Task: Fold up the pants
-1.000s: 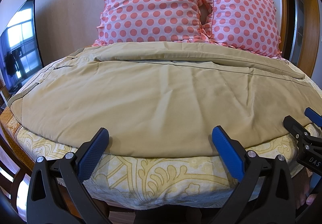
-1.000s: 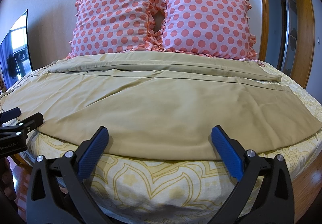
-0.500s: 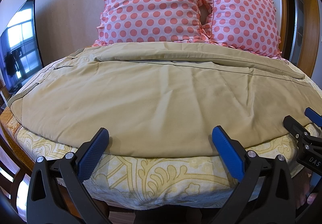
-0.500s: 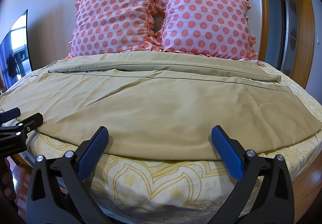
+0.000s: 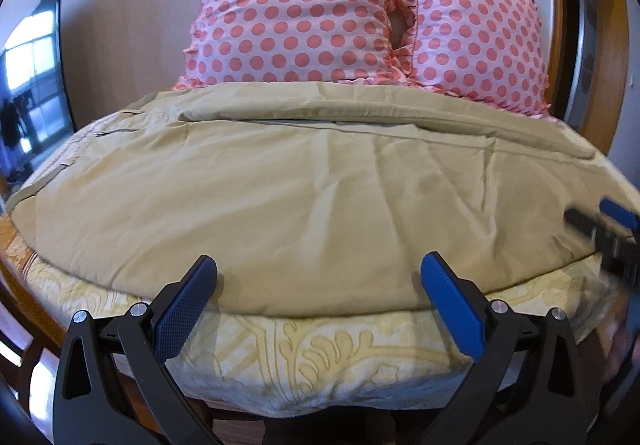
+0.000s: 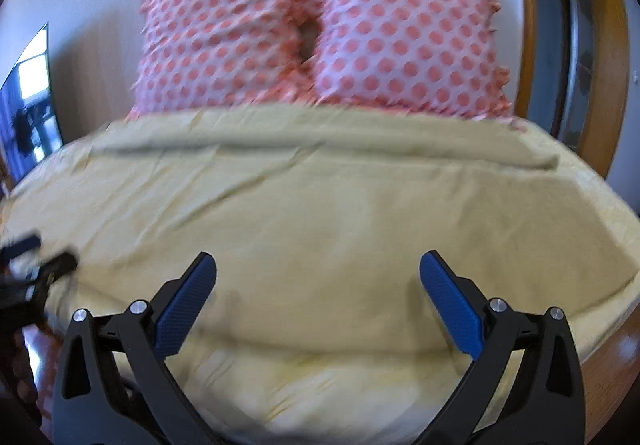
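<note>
Tan pants (image 5: 304, 197) lie spread flat across the bed, waist to the left, legs running right; they also show in the right wrist view (image 6: 320, 213). My left gripper (image 5: 320, 285) is open and empty, its blue pads just over the pants' near edge. My right gripper (image 6: 318, 285) is open and empty above the near edge, further right. The right gripper also shows blurred at the right edge of the left wrist view (image 5: 608, 233). The left gripper shows blurred at the left edge of the right wrist view (image 6: 36, 261).
Two pink polka-dot pillows (image 5: 296, 13) lean on the wall behind the pants. A yellow patterned bedsheet (image 5: 320, 357) hangs over the near bed edge. A dark TV screen (image 5: 32, 85) stands at left. A wooden door frame (image 5: 608, 45) is at right.
Both grippers have moved forward and up toward the pants' near edge; the right wrist view is now motion-blurred. Both stay open. The pants have not moved.
</note>
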`<state>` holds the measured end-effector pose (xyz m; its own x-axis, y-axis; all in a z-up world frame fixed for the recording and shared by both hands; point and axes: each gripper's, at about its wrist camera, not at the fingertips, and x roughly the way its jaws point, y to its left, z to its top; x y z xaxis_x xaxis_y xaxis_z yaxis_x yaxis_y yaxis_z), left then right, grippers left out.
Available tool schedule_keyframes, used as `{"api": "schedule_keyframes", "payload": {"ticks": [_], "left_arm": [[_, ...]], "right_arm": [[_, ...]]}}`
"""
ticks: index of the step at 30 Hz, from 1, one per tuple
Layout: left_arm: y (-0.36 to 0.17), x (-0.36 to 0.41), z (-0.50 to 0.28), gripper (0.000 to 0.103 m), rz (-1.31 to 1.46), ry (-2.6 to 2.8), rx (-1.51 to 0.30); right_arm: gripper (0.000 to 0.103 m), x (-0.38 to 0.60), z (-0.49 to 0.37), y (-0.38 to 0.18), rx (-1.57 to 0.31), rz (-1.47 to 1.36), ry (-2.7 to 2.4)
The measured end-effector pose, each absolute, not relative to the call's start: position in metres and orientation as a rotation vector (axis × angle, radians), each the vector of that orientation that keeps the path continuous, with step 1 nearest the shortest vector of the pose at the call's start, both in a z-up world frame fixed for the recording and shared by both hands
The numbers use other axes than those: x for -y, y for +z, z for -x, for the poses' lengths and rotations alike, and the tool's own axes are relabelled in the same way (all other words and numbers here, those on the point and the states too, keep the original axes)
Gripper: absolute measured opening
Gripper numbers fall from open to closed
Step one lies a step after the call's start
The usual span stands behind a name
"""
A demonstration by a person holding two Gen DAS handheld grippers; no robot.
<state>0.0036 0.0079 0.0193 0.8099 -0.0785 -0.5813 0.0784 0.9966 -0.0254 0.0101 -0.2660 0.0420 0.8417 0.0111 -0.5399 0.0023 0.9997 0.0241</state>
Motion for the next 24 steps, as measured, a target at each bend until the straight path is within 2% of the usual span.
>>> {"api": "schedule_keyframes", "payload": {"ticks": [3, 6, 8, 10, 11, 16, 22, 23, 24], "left_arm": [[0.031, -0.019, -0.011, 0.102, 0.037, -0.079, -0.596], [0.048, -0.026, -0.021, 0.102, 0.044, -0.063, -0.552], [0.057, -0.024, -0.027, 0.102, 0.022, -0.054, -0.526], [0.063, -0.022, -0.033, 0.102, 0.006, -0.056, -0.512], [0.067, -0.021, -0.038, 0.102, -0.001, -0.058, -0.505], [0.079, -0.018, -0.058, 0.102, -0.016, -0.066, -0.482], [0.077, -0.017, -0.082, 0.102, -0.011, -0.08, -0.506], [0.075, -0.016, -0.086, 0.102, -0.011, -0.083, -0.515], [0.073, -0.016, -0.086, 0.102, -0.01, -0.085, -0.52]], "right_arm": [[0.101, 0.303, -0.041, 0.07, -0.547, -0.087, -0.076], [0.101, 0.364, -0.115, 0.094, -0.625, -0.203, -0.203], [0.089, 0.398, -0.157, 0.095, -0.67, -0.275, -0.268], [0.057, 0.438, -0.213, 0.088, -0.747, -0.348, -0.375], [0.052, 0.453, -0.234, 0.081, -0.777, -0.385, -0.411], [0.048, 0.511, -0.329, 0.044, -0.887, -0.497, -0.6], [0.048, 0.537, -0.378, 0.026, -0.912, -0.461, -0.733], [0.046, 0.536, -0.382, 0.022, -0.921, -0.399, -0.752], [0.04, 0.535, -0.382, 0.02, -0.921, -0.368, -0.758]]}}
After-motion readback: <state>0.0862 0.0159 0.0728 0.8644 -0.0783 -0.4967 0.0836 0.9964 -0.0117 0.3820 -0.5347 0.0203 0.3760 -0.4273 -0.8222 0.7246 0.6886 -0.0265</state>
